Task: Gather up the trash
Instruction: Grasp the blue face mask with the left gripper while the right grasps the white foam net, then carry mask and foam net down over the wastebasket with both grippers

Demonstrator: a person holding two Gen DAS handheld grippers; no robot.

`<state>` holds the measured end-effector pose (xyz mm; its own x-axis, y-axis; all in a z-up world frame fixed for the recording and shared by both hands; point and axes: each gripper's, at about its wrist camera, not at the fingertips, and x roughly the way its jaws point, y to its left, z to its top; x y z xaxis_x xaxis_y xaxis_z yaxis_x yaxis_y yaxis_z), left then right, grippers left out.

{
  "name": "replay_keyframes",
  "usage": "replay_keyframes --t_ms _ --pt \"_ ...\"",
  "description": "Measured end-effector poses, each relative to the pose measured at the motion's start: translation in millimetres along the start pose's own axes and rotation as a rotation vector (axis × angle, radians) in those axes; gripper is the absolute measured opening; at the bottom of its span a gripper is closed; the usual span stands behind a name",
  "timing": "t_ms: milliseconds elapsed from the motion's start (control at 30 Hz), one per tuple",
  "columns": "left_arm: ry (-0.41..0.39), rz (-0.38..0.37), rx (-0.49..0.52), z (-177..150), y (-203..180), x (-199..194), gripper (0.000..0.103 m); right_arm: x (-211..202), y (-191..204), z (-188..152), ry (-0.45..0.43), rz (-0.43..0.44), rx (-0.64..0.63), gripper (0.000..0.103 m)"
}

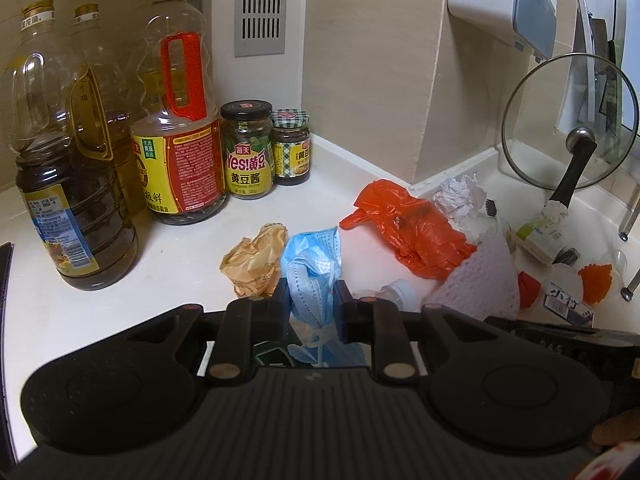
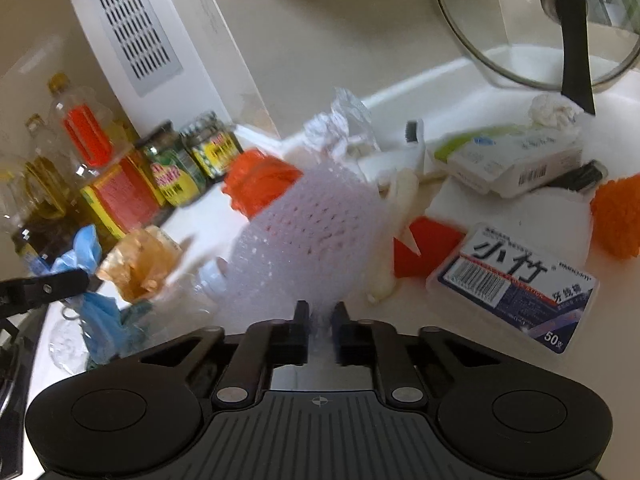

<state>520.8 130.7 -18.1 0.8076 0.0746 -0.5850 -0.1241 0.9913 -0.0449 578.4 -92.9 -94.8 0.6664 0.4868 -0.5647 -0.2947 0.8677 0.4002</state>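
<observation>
My left gripper (image 1: 313,298) is shut on a crumpled blue face mask (image 1: 312,264) just above the white counter (image 1: 160,264). My right gripper (image 2: 320,314) is shut on a white foam fruit net (image 2: 308,232), which also shows in the left wrist view (image 1: 480,276). Other trash lies around: a tan crumpled wrapper (image 1: 254,262), an orange plastic bag (image 1: 408,228), crumpled white paper (image 1: 458,196) and a small clear bottle (image 1: 394,292). The mask (image 2: 94,308) and the left gripper's finger (image 2: 44,288) show at the left of the right wrist view.
Several oil bottles (image 1: 72,184) and two sauce jars (image 1: 248,152) stand against the back wall. A glass pot lid (image 1: 568,136) leans at the right. A toothpick box (image 2: 512,280), a white packet (image 2: 508,160) and orange scraps (image 2: 618,220) lie on the counter.
</observation>
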Motion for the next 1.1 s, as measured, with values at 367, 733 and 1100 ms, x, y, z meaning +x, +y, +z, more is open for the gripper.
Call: replay_keyframes --t_ms 367,733,1100 --pt "-0.024 -0.049 0.005 -3.6 8.5 -24.8 0.02 -50.4 23.5 8.3 -0.11 0.019 -0.031 0.009" --pt "-0.036 -0.066 0.002 -25.4 8.0 -65.4 0.02 -101.1 42.7 -10.4 -0.127 0.042 -0.049 0.009" --pt "-0.036 0.038 -0.062 -71.1 -22.6 -124.9 0.02 -149.1 29.3 -39.4 -0.053 0.173 -0.123 0.009"
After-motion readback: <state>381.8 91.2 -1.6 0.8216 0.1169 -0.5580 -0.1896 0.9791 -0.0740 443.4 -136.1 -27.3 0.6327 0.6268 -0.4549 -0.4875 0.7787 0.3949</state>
